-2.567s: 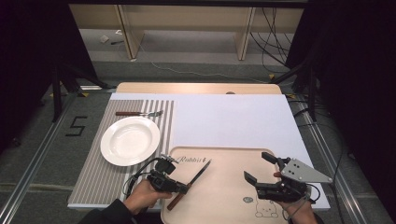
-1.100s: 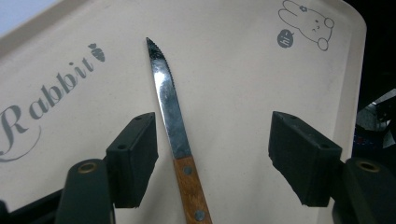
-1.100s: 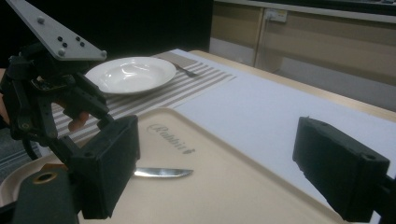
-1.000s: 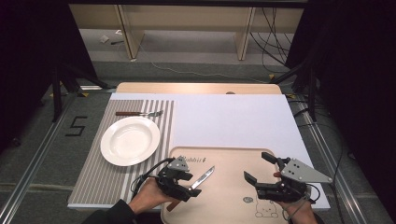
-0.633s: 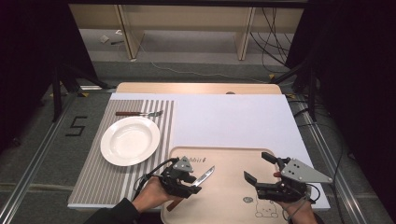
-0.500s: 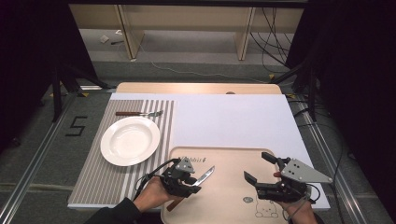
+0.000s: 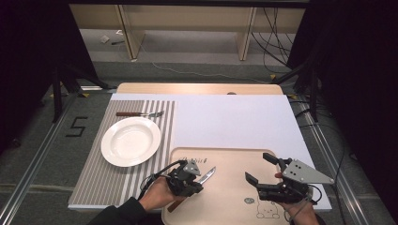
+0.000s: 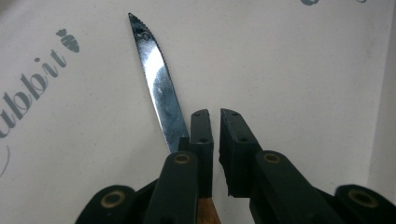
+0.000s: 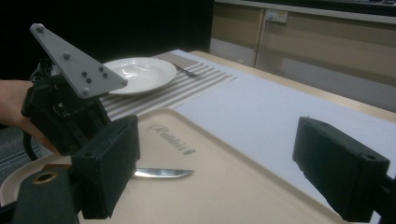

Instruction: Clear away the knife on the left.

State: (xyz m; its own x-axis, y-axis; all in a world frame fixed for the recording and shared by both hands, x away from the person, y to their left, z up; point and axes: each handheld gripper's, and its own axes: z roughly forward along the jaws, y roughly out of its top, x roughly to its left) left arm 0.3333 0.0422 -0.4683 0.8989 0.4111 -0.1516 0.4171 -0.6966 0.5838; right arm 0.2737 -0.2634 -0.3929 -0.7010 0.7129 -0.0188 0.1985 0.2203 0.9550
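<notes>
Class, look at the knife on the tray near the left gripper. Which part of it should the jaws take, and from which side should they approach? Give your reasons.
Probably the wooden handle, not the blade. The knife lies flat on the tray, its serrated, tapering blade pointing away from the person, the handle nearest the left gripper. Come from the handle end, from above, jaws straddling the handle across its width. The thin, slick blade offers little to hold.

Light came from overhead and fell evenly on the white table cover (image 7: pixel 234 119); the room around it went near black. The plate (image 7: pixel 131 140) showed a soft sheen, no hard glare. In the left gripper view the knife (image 8: pixel 159 84) blade carried mottled reflections and threw a faint shadow just beside it, while the near jaws blurred. In the right gripper view the near jaws were soft and the far cabinets hazy.
</notes>
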